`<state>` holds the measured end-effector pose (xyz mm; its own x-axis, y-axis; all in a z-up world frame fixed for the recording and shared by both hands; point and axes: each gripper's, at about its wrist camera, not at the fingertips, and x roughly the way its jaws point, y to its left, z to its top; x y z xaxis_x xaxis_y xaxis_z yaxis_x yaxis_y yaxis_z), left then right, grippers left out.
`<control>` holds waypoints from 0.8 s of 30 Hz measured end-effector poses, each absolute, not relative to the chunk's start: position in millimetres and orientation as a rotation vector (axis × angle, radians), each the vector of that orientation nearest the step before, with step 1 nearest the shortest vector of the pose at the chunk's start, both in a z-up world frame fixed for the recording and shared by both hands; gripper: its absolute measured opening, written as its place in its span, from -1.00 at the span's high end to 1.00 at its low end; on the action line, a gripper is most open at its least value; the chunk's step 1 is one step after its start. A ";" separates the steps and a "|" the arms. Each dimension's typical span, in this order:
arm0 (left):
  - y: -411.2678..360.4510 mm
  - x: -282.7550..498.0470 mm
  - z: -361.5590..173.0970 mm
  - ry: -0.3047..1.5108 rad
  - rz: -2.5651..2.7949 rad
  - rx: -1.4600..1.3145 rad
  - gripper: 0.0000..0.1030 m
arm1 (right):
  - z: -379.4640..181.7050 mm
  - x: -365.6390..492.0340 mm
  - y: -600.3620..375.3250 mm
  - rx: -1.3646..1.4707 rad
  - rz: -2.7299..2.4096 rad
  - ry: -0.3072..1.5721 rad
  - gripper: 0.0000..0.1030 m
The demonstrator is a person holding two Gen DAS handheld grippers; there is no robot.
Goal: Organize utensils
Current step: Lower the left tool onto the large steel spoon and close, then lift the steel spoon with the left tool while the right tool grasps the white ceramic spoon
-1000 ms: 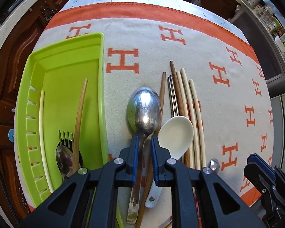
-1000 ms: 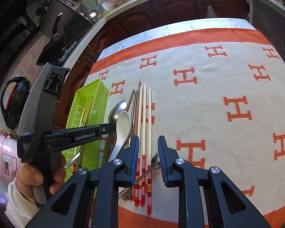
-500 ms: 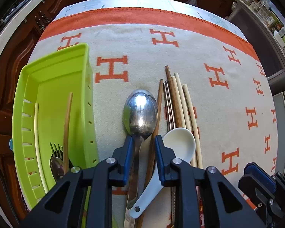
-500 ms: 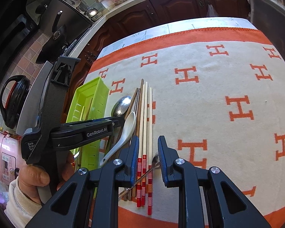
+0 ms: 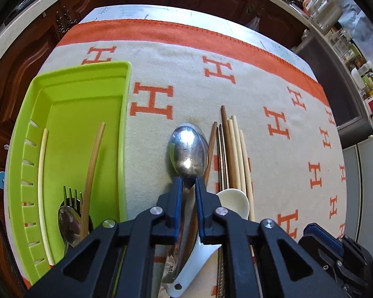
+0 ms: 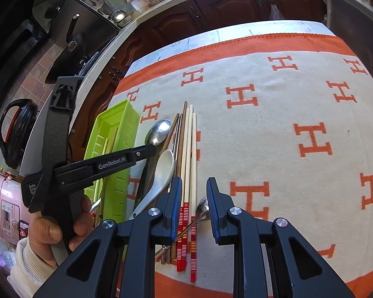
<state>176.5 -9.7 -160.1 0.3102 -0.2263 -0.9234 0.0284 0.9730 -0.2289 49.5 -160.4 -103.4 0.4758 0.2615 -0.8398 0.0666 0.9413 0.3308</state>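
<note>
A large metal spoon (image 5: pixel 187 149) lies bowl-up on the cloth beside a white ceramic spoon (image 5: pixel 233 202) and a row of chopsticks (image 5: pixel 233 154). My left gripper (image 5: pixel 188 182) points down at the spoon's neck; its jaws are closing and the pads press on the neck. In the right wrist view the same spoon (image 6: pixel 158 130) sits under the left gripper (image 6: pixel 151 149), held by a hand. My right gripper (image 6: pixel 193 186) hovers open over the red-banded chopsticks (image 6: pixel 187 149) and a small metal spoon (image 6: pixel 202 204), gripping nothing.
A lime green tray (image 5: pixel 87 94) at the left holds a fork (image 5: pixel 72 196), a spoon (image 5: pixel 68 223) and two loose chopsticks (image 5: pixel 93 164). The orange-and-cream cloth (image 5: pixel 236 94) covers the table. Dark cabinets and a counter lie beyond the far edge.
The left gripper's jaws widened around the metal spoon's neck, then closed onto it, and the gripper tipped slightly. The right gripper has stayed where it was.
</note>
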 end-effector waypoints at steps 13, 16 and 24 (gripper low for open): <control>-29.4 169.5 -157.5 1.190 -0.242 -0.135 0.86 | -112.1 55.8 -154.3 0.306 0.115 1.096 0.60; -36.3 172.9 -167.5 1.216 -0.244 -0.095 0.85 | -114.7 57.7 -155.1 0.304 0.110 1.104 0.60; -31.8 172.6 -165.1 1.192 -0.264 -0.101 0.92 | -120.2 61.9 -154.5 0.295 0.108 1.118 0.60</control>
